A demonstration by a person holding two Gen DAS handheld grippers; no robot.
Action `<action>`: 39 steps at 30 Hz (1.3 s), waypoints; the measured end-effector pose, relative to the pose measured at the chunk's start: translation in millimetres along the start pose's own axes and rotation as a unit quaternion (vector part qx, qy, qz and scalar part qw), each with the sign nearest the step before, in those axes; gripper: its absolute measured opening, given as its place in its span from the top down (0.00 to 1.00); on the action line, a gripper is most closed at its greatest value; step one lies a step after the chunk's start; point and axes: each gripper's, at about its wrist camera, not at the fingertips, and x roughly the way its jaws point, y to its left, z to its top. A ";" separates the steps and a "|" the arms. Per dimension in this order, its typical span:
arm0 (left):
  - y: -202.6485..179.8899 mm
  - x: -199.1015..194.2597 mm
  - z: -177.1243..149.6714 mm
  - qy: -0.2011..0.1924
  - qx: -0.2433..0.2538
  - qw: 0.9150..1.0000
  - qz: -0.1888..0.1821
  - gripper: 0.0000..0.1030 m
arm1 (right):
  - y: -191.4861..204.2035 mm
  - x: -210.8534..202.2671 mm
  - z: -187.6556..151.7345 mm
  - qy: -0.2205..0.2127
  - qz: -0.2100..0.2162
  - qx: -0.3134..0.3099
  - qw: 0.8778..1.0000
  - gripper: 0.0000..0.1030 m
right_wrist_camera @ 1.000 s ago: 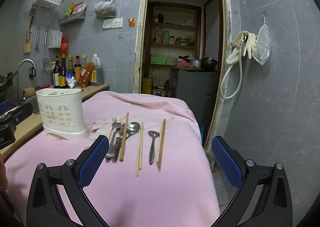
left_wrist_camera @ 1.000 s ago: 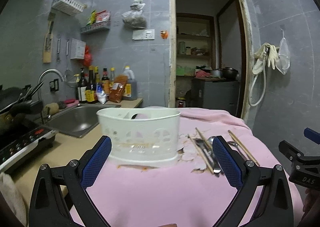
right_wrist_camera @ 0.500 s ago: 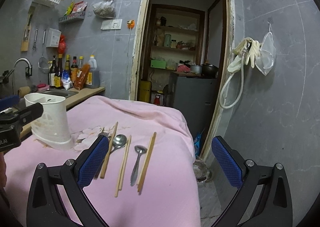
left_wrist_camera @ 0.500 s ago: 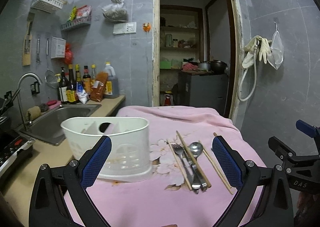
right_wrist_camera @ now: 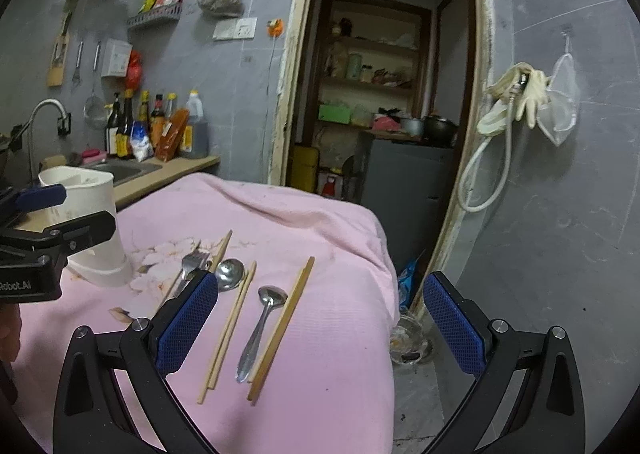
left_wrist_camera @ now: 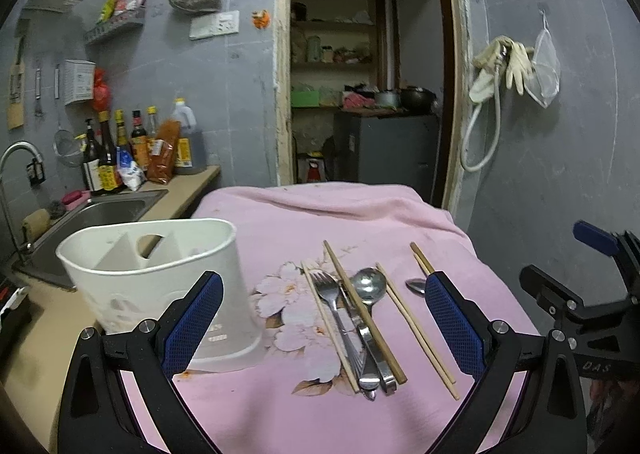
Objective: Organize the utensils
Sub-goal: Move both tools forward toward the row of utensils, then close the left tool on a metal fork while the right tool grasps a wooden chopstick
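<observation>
1. Small grey-tiled kitchen with a doorway into a pantry at the back. A sink (left_wrist_camera: 108, 209) and a row of sauce bottles (left_wrist_camera: 136, 149) sit on the counter to the left, and a pink cloth (right_wrist_camera: 320, 334) with a flower print covers the work surface.

2. The utensils all lie flat on the cloth: a fork (left_wrist_camera: 334, 306) and big spoon (left_wrist_camera: 368, 288) bunched together with a few chopsticks (left_wrist_camera: 362, 310), then a small spoon (right_wrist_camera: 262, 326) off to the right with a chopstick on each side of it.

3. The white utensil holder (left_wrist_camera: 160, 282) stands upright at the cloth's left edge, near the sink, and no utensil shows in it.

4. Left gripper (left_wrist_camera: 324, 322) hovers above the cloth with both fingers spread wide, holding nothing. The fork/spoon bundle sits right in the gap between them, and the holder is partly behind the left finger.

5. Right gripper (right_wrist_camera: 320, 322) is wide apart too and empty. The small spoon and its neighbouring chopsticks lie between the fingers, a bit left of centre.

6. Both point forward and slightly down at the surface, side by side; each one's frame pokes into the other's view at the edge.

7. Hard to see: in the left view the small spoon is mostly behind the right finger, and the handle ends in the bundle overlap so I can't separate them.
</observation>
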 end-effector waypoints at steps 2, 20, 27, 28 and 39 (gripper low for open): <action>-2.0 7.4 -1.2 0.005 0.005 1.000 -0.007 0.04 | -3.5 9.9 0.4 0.009 0.013 -0.003 1.000 0.00; -3.1 92.2 -10.2 0.149 0.012 0.988 -0.049 0.58 | -35.6 118.2 -6.3 0.151 0.106 0.037 0.982 0.56; 9.9 114.5 -16.0 0.186 -0.010 0.981 -0.044 0.69 | -38.7 152.6 -7.4 0.194 0.128 0.049 0.971 0.71; 11.7 117.8 -16.8 0.189 -0.011 0.981 -0.046 0.69 | -39.4 154.2 -7.6 0.197 0.130 0.049 0.970 0.71; 11.8 145.6 -14.8 0.232 -0.022 0.970 -0.069 0.79 | -39.2 182.3 -3.9 0.228 0.142 0.051 0.962 0.84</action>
